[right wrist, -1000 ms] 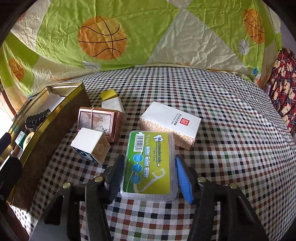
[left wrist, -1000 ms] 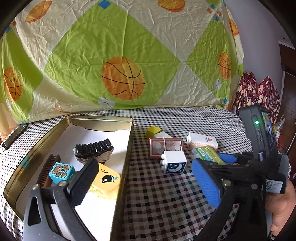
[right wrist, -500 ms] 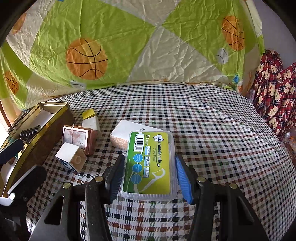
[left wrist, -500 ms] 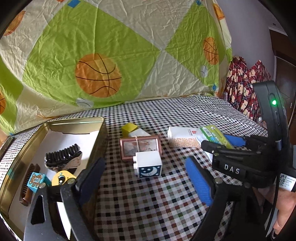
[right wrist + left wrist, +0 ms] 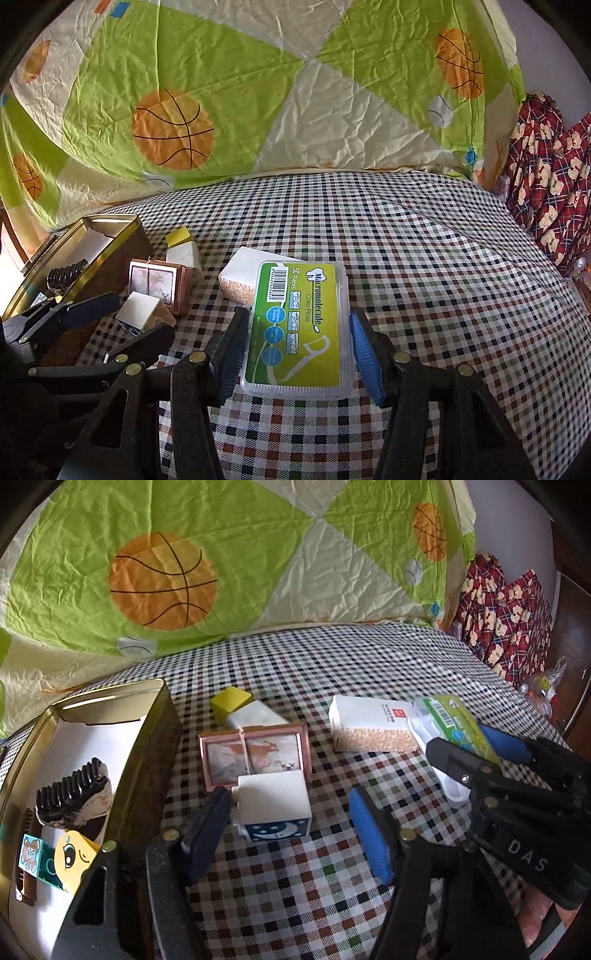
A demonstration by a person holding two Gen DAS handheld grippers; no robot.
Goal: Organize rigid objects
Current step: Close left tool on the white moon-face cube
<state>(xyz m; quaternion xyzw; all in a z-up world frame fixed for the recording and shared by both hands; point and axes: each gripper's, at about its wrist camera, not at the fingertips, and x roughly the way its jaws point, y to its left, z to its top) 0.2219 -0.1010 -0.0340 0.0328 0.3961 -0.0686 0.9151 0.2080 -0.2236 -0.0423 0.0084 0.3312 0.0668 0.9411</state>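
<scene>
A white cube with a blue moon face [image 5: 273,808] stands on the checked cloth between the fingers of my left gripper [image 5: 288,834]. Its jaws are closing; the blue pad [image 5: 369,838] is still clear of the cube, so nothing is gripped. My right gripper [image 5: 295,350] is shut on a clear floss box with a green label [image 5: 295,328] and holds it just above the cloth. In the left wrist view that floss box [image 5: 454,720] shows at the right. The gold tin [image 5: 159,709] lies to the left with a black comb [image 5: 70,794] and toy blocks inside.
Behind the cube lie a pink framed box [image 5: 255,753], a yellow cube [image 5: 231,701], a white block [image 5: 255,716] and a white carton with a red mark [image 5: 373,723]. A basketball-print sheet [image 5: 295,92] rises at the back; red patterned fabric [image 5: 546,177] lies at right.
My left gripper has swung right, from over the tin to around the moon cube, and its jaws have narrowed. The right gripper has drawn back a little with the floss box.
</scene>
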